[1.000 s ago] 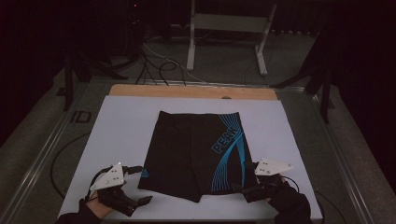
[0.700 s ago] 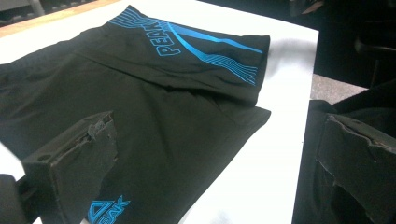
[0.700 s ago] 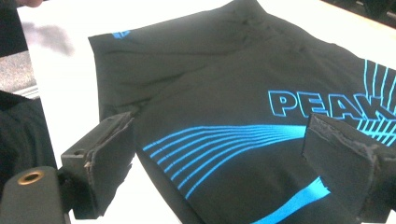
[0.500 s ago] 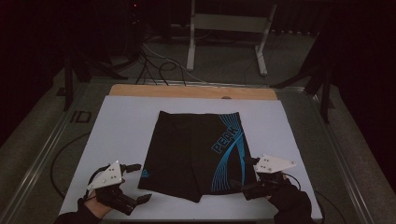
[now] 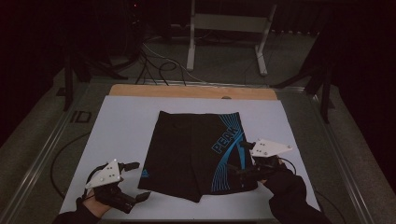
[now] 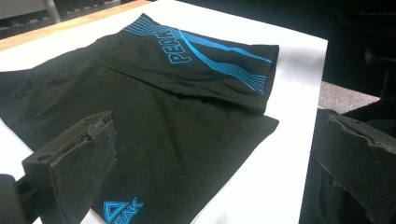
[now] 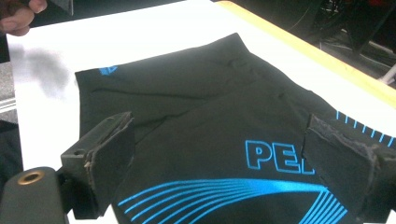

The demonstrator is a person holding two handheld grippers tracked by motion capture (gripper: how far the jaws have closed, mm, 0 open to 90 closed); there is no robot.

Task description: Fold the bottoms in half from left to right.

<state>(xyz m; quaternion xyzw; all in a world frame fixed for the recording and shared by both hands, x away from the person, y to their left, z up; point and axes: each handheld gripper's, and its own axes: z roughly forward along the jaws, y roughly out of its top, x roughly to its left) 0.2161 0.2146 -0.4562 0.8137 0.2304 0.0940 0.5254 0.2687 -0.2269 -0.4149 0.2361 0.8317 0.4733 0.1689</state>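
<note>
Here, a wide white sheet-covered table (image 5: 121,126) with a bare wooden strip (image 5: 187,91) along its far edge is carrying a pair of black stretch-fabric shorts with blue curved stripes and blue lettering (image 5: 194,149), lying flat near the table's middle with the leg openings toward the near edge. The right gripper (image 5: 243,163) is sitting at the shorts' right near corner with its black jaws spread wide over the striped leg, gripping nothing. The left gripper (image 5: 135,182) is hovering just left of the shorts' near left corner, beside the small blue logo (image 6: 122,209), jaws likewise parted and empty. The work in hand looks like taking both near corners, probably for a fold. To do it well, each lower jaw should be sliding under the hem so both fabric layers are pinched together, and the two sides should be closing evenly, keeping the cloth from skewing.
</note>
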